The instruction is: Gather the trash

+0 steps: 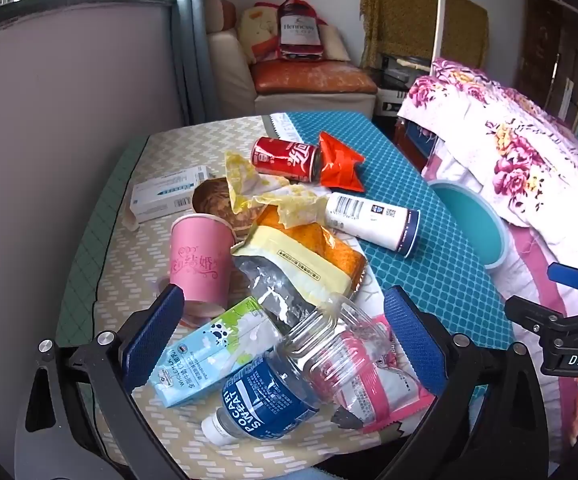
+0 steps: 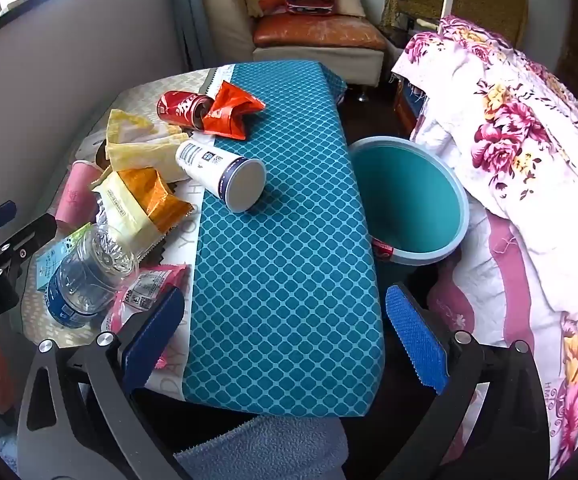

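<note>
Trash lies piled on a small table: a clear Pocari Sweat bottle, a milk carton, a pink paper cup, an orange-yellow snack wrapper, a pink wrapper, a red cola can, a red wrapper, a white cup on its side. My left gripper is open just above the bottle and carton. My right gripper is open and empty over the teal cloth. A teal bin stands right of the table.
A white box and a brown muffin liner lie at the pile's far left. A floral quilt covers the bed on the right. A grey wall panel is on the left, a sofa seat behind.
</note>
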A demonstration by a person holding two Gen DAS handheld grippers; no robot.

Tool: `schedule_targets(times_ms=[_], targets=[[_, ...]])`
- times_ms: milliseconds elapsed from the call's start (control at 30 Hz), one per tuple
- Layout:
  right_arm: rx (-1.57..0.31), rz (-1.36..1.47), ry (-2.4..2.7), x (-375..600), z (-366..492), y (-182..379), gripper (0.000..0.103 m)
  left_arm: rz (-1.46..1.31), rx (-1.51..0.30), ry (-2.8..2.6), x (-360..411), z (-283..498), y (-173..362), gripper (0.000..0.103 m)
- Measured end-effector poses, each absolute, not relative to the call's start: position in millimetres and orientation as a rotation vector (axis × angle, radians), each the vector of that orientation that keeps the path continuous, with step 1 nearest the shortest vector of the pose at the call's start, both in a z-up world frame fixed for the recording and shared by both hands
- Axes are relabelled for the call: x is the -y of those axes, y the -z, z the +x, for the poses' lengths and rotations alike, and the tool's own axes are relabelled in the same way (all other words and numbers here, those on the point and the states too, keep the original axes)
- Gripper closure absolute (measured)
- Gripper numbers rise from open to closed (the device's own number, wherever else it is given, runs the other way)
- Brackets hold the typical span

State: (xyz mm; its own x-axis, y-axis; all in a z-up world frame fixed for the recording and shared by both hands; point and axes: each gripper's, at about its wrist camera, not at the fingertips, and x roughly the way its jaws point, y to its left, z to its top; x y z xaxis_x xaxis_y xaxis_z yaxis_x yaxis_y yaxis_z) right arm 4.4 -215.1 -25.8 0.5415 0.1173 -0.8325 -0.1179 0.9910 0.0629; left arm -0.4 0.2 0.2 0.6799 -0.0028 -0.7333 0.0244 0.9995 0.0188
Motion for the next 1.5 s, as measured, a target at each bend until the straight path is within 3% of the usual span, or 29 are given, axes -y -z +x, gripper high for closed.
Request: schedule_targets(times_ms=[1500], targets=[[-1.016, -0.027, -0.121, 212, 14, 28, 0.006, 0.028, -0.863, 0.047, 5, -8, 4, 0.003]])
